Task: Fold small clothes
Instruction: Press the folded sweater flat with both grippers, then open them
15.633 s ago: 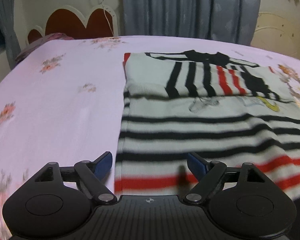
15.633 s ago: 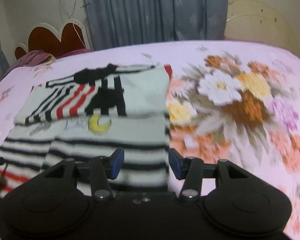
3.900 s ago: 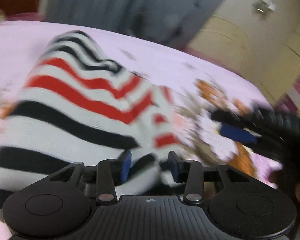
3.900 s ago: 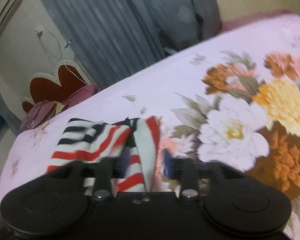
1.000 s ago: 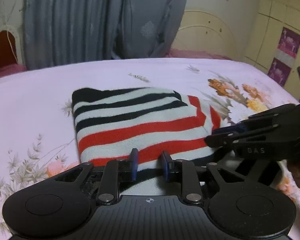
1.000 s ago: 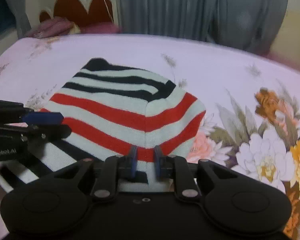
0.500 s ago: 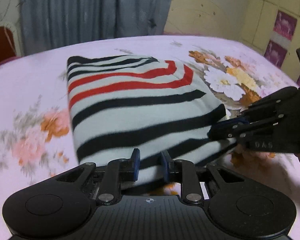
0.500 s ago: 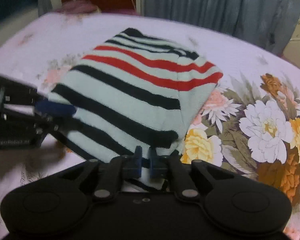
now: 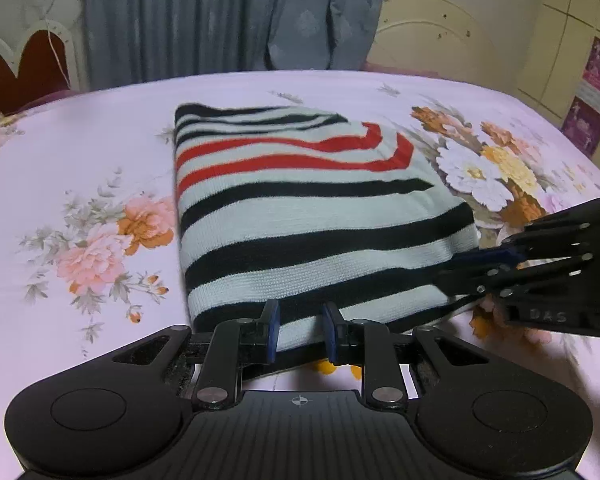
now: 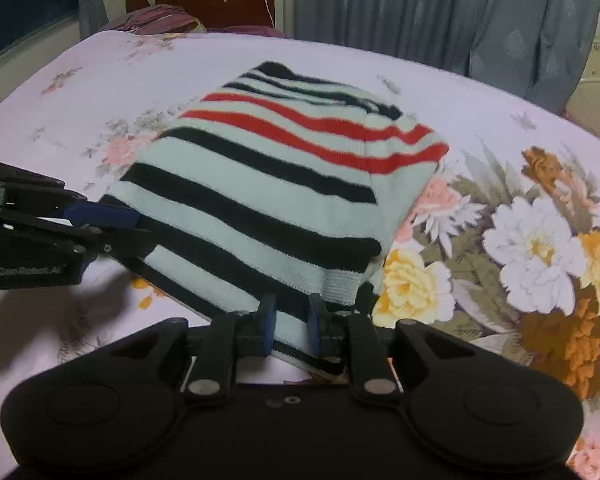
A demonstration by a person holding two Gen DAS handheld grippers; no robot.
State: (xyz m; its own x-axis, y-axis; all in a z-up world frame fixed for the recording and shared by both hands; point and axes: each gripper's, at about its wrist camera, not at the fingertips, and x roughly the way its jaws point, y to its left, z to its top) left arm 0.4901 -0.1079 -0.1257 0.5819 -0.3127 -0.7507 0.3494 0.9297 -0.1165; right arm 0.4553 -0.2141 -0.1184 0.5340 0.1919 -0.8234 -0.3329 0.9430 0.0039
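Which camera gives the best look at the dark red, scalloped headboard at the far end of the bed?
The right wrist view: the dark red scalloped headboard sits near the top centre, its curved white-edged humps and a bundled cloth in front all visible. The left wrist view catches only a slice of it at the far left edge.

Legible txt: "DAS" was on the right gripper (image 9: 480, 268) body, left cam. "GenRobot.AI" was on the left gripper (image 10: 112, 228) body, right cam, blurry. Nothing else readable.
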